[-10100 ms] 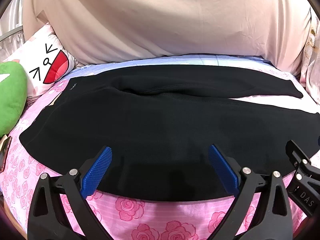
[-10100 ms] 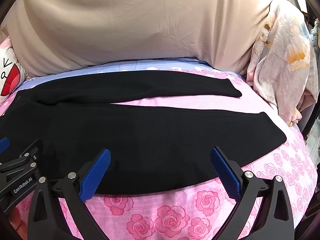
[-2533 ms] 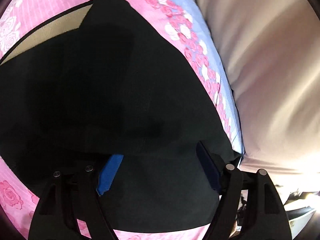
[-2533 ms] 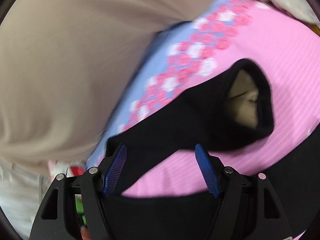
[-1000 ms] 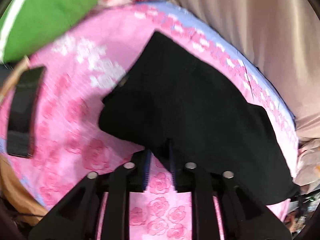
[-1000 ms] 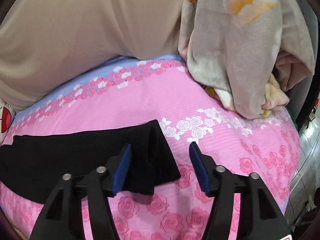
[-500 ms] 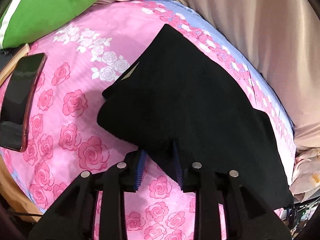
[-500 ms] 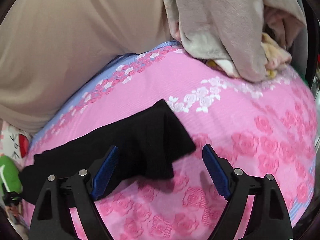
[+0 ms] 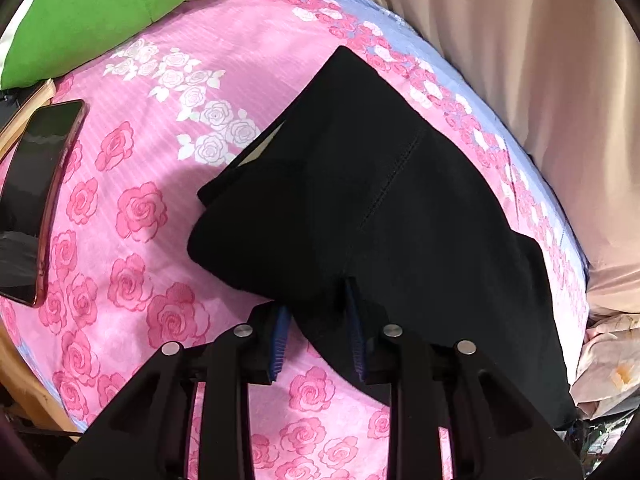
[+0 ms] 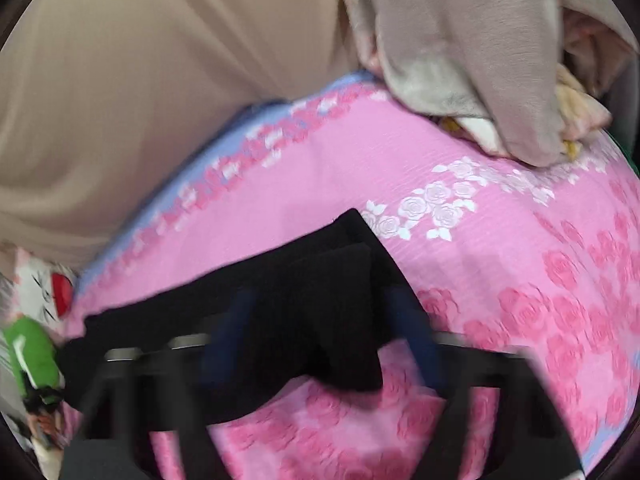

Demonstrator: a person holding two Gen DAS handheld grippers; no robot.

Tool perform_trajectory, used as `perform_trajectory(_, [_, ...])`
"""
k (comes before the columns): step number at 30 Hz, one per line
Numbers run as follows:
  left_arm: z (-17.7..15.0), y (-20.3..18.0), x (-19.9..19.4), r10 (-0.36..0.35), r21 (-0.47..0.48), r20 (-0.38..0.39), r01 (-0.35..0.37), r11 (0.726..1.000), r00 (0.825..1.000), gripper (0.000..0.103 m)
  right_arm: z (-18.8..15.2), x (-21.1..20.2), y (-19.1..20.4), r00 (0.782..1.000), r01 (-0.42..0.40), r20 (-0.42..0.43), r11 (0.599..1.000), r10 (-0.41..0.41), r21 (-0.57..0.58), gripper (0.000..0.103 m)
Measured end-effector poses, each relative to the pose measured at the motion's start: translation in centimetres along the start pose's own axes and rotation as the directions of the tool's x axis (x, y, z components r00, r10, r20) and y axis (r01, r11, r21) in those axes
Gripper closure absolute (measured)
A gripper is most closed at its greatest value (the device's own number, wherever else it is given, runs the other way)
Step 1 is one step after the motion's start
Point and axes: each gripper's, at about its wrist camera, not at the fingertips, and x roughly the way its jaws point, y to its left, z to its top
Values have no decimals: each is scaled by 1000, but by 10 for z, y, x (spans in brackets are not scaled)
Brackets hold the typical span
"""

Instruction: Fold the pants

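The left gripper (image 9: 318, 322) pinches the pants (image 9: 384, 216) at the waist. The right gripper's (image 10: 320, 344) jaws are closing around the cuffs (blurred); both should lift evenly.

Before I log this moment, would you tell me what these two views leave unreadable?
- Right gripper, right wrist view: motion blur smears its closing fingers; contact with the pants is unreadable.
- Pants' far end, left wrist view: cut off at the lower right edge.
- Phone, left wrist view: partly cut by the left edge.
- Left gripper: the fabric pinched between its pads hides their inner faces.
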Motion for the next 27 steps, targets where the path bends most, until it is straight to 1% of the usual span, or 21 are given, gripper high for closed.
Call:
perform_trajectory(1, [6,-5,-1,6,2,3,-6,1000,1000,93,7,8,2,1000,0,-23,1000,0,-7,96])
perform_trajectory(2, [14,-13,-5,2,11,12,-2,1000,1000,96,19,10,11,1000,13,-11,999,-13,-29,96])
perform_trajectory(4, [32,-31,-22,-43,30,50,42,999,998,96,48,-10,41,997,8,76,994,0,-106,96])
perform_trajectory(5, [40,-40,-34,-73,43,78,70,997,994,96,63,-31,60,989,-14,147,989,36,-144,96])
perform_trajectory(6, [50,-50,-51,-102,58,116,95,994,988,96,74,-54,78,974,-20,216,981,62,-191,96])
perform_trajectory(7, [56,-58,-63,-113,77,149,103,992,982,96,79,-68,89,964,-2,258,975,61,-224,97])
perform_trajectory(8, [61,-64,-77,-102,94,204,85,992,974,96,81,-82,101,952,38,304,963,47,-268,96])
perform_trajectory(10, [64,-65,-81,-75,121,253,45,992,965,96,75,-89,99,941,70,336,954,33,-291,96])
perform_trajectory(12, [61,-55,-63,-51,138,235,18,990,971,96,61,-70,78,954,105,299,956,-19,-274,95])
perform_trajectory(13, [57,-46,-47,-36,133,208,9,991,977,96,49,-47,58,969,107,245,961,-43,-255,94])
perform_trajectory(14, [51,-33,-22,-25,126,163,4,992,986,96,37,-23,39,981,103,186,966,-58,-238,94])
perform_trajectory(15, [44,-22,-7,-18,111,132,4,994,991,96,24,4,21,991,103,110,970,-80,-220,94])
perform_trajectory(16, [35,-8,15,-10,80,81,3,997,997,96,14,21,9,993,107,63,973,-96,-207,93])
perform_trajectory(17, [27,5,26,-40,46,72,37,998,997,96,2,37,-1,994,113,19,975,-111,-192,93])
perform_trajectory(18, [20,12,22,-79,41,120,74,996,990,95,-7,41,-7,995,101,30,979,-97,-178,91])
perform_trajectory(19, [17,14,19,-81,41,124,76,996,989,94,-9,34,-11,997,72,50,986,-65,-148,91])
perform_trajectory(21, [12,16,13,-79,44,133,74,996,988,93,-8,26,-15,998,51,52,992,-45,-119,88])
perform_trajectory(22, [12,14,12,-67,58,136,60,997,988,92,-8,24,-14,998,55,46,990,-49,-131,82])
perform_trajectory(24, [12,10,13,-37,94,139,24,995,990,90,-9,21,-16,995,98,41,987,-93,-127,72])
perform_trajectory(26, [10,7,6,7,116,156,-26,993,988,86,-7,9,-18,994,100,61,990,-95,-94,70])
perform_trajectory(27, [9,8,0,19,124,168,-41,991,986,86,-9,-1,-19,990,119,90,990,-112,-76,68])
